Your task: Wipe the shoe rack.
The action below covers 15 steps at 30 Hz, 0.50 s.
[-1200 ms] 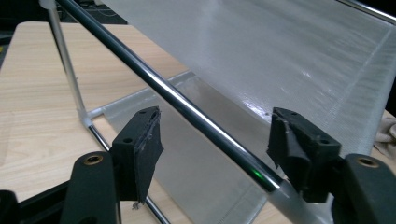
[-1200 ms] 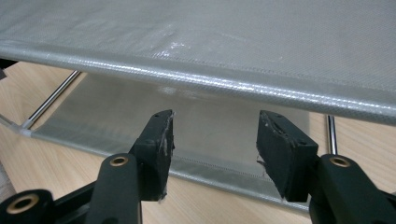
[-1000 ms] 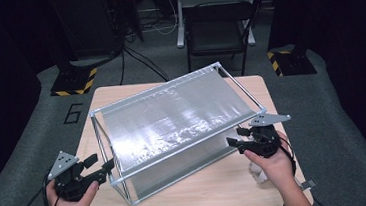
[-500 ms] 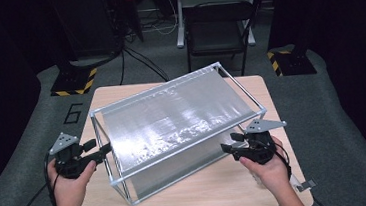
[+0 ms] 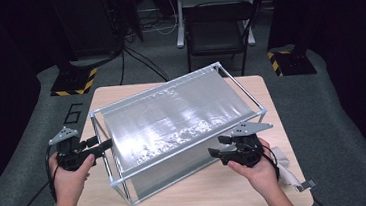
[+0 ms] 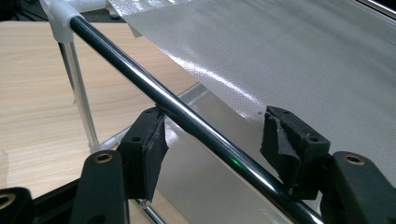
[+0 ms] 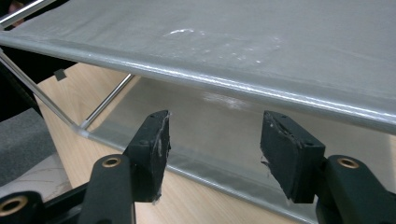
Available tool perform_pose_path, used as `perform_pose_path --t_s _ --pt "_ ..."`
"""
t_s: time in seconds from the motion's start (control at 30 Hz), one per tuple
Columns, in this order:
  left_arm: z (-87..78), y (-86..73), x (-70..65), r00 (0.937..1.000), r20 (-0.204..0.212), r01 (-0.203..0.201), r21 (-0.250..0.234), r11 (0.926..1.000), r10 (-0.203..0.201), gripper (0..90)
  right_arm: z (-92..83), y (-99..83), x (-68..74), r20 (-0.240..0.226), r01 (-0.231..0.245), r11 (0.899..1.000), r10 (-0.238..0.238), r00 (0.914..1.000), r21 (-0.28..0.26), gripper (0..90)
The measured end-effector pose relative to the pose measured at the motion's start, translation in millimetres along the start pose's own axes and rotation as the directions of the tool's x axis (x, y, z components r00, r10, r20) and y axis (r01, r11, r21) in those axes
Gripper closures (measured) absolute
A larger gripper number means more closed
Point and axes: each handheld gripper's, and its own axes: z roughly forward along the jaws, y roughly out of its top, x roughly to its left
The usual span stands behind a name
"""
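A box frame of thin metal rods (image 5: 239, 85) stands askew on the wooden table (image 5: 219, 195), with silvery mesh fabric (image 5: 172, 119) stretched over it. My left gripper (image 5: 101, 142) is at the frame's left end. Its jaws have just been closing and stand open around a dark top rod (image 6: 140, 77), the pads (image 6: 152, 140) not pressing on it. My right gripper (image 5: 217, 146) is at the frame's near right side, its jaws just opening. In the right gripper view it (image 7: 215, 140) is open with nothing between the pads, facing the fabric's hemmed edge (image 7: 210, 79).
Bare table lies in front of the frame and at the far left corner. A pale cloth (image 5: 284, 167) lies by my right wrist at the table's right edge. Behind the table are a black chair (image 5: 214, 25) and stand bases with yellow-black tape (image 5: 74, 85).
My left hand moved away from the near edge, up to the frame's left end, and the rod now lies between its jaws. My right hand shifted left along the frame's near side.
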Motion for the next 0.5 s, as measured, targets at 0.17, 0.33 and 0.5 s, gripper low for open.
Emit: perform_pose_path --t_s 0.17,0.33,0.5 --pt "-0.3 -1.9 -5.8 1.0 0.002 -0.002 -0.001 1.0 0.002 40.0 7.1 1.0 3.9 -0.021 0.015 1.0 -0.015 0.9997 0.008 41.5" --pt "-0.4 -5.6 -16.7 1.0 0.004 -0.008 -0.001 1.0 0.008 37.7 7.4 0.9 3.4 -0.017 0.01 1.0 -0.01 0.9998 0.018 41.3" --pt "-2.7 -12.8 -30.5 1.0 0.006 -0.001 -0.013 0.9999 0.001 34.8 3.0 2.5 -4.0 -0.004 0.011 0.999 -0.011 0.9999 0.03 41.2"
